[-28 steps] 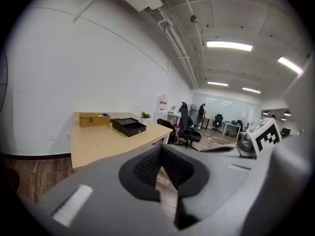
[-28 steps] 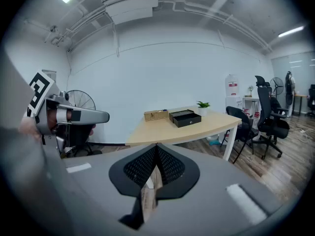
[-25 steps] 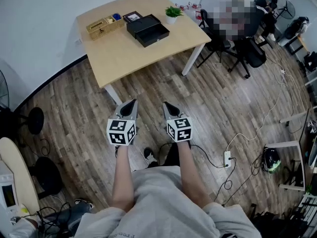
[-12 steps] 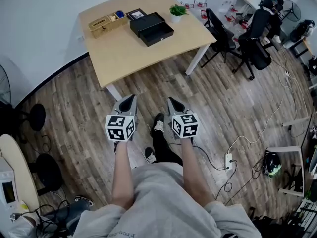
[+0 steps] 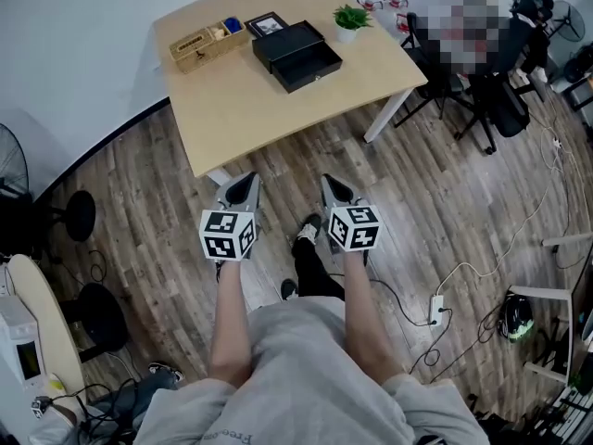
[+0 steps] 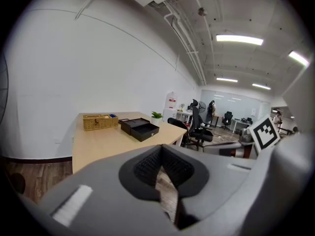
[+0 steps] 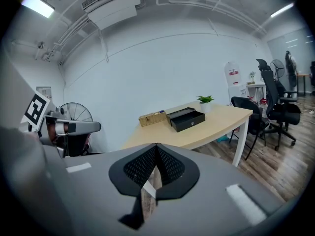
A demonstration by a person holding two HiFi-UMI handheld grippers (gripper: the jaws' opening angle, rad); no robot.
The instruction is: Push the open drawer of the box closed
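The black box (image 5: 285,41) sits on the far part of a light wooden table (image 5: 232,109), its drawer (image 5: 315,64) pulled out toward the table's front right. The box also appears in the left gripper view (image 6: 140,129) and the right gripper view (image 7: 186,118). Both grippers are held over the wood floor, well short of the table. My left gripper (image 5: 243,187) (image 6: 161,149) is shut with nothing in it. My right gripper (image 5: 333,186) (image 7: 156,146) is likewise shut and empty. They point side by side toward the table.
A wicker basket (image 5: 206,44), a small picture frame (image 5: 269,23) and a potted plant (image 5: 350,17) stand by the box. Office chairs (image 5: 445,63) crowd the table's right side. A power strip with cables (image 5: 435,309) lies on the floor at right; black stools (image 5: 79,216) at left.
The table has drawn closer in the head view as the person steps toward it. Both grippers keep their shut pose, side by side.
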